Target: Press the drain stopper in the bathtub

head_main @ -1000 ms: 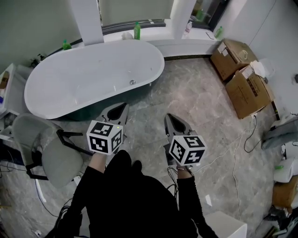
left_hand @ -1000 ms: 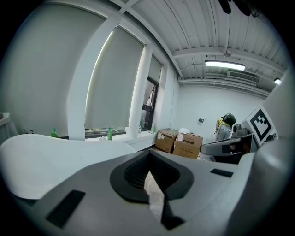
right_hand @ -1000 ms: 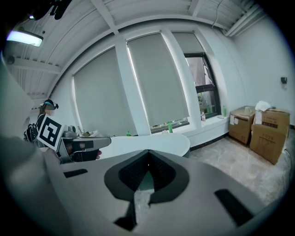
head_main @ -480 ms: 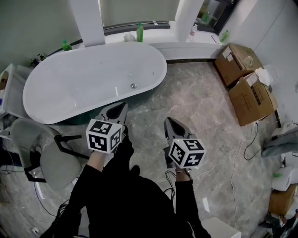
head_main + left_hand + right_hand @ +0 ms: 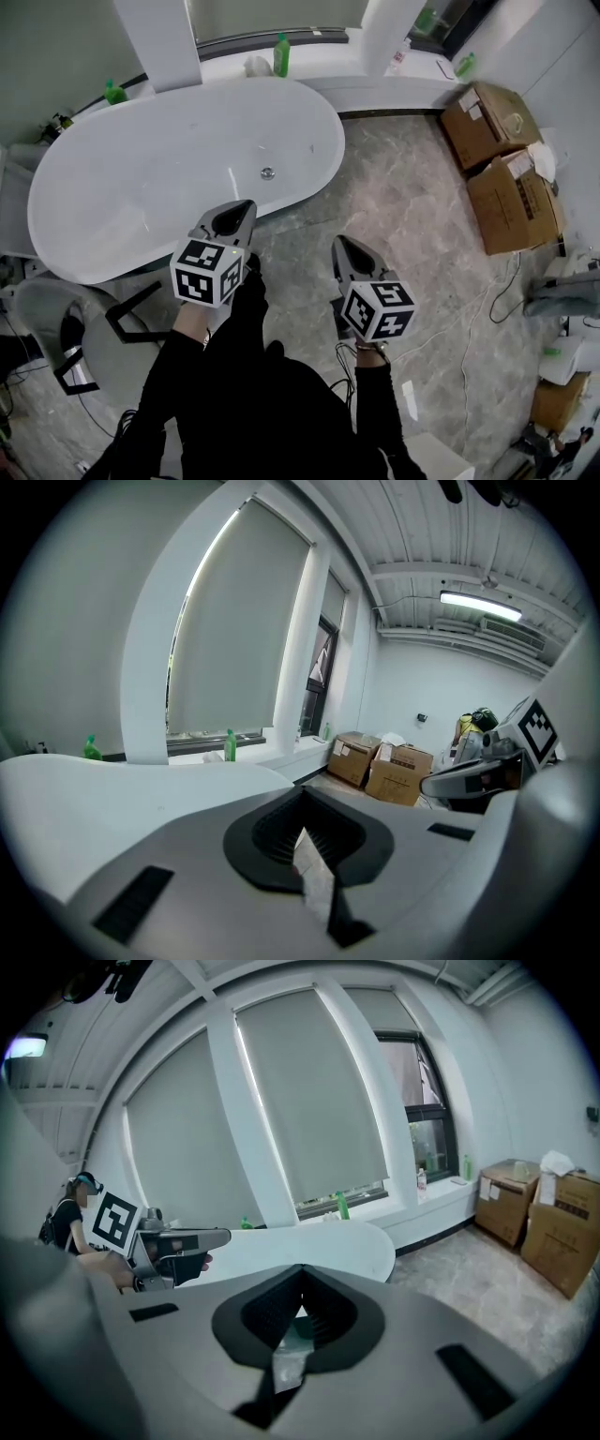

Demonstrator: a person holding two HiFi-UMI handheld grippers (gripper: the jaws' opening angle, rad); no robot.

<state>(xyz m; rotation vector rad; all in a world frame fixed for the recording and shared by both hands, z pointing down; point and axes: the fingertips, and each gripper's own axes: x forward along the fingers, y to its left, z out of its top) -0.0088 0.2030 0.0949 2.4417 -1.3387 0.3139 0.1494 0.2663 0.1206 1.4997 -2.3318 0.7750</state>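
A white oval bathtub [image 5: 122, 122] fills the upper left of the head view. Its small round metal drain stopper [image 5: 268, 173] sits on the tub floor toward the right end. My left gripper [image 5: 246, 208] points at the tub's near rim, short of the stopper, jaws shut with nothing held. My right gripper [image 5: 338, 241] hangs over the marble floor to the right of the tub, also shut and empty. In the left gripper view the tub [image 5: 112, 794] spreads at the left; in the right gripper view the tub [image 5: 319, 1246] lies ahead with the left gripper [image 5: 223, 1234] beside it.
A grey chair [image 5: 56, 319] stands at the lower left by the tub. Green bottles [image 5: 280, 54] sit on the window ledge behind it. Cardboard boxes [image 5: 511, 178] stand on the right, with cables [image 5: 469, 309] across the marble floor. The person's black-clad legs are below.
The view has moved toward the tub, which now looms larger and closer. Both grippers have stayed shut and in about the same pose, the left one now at the tub's rim.
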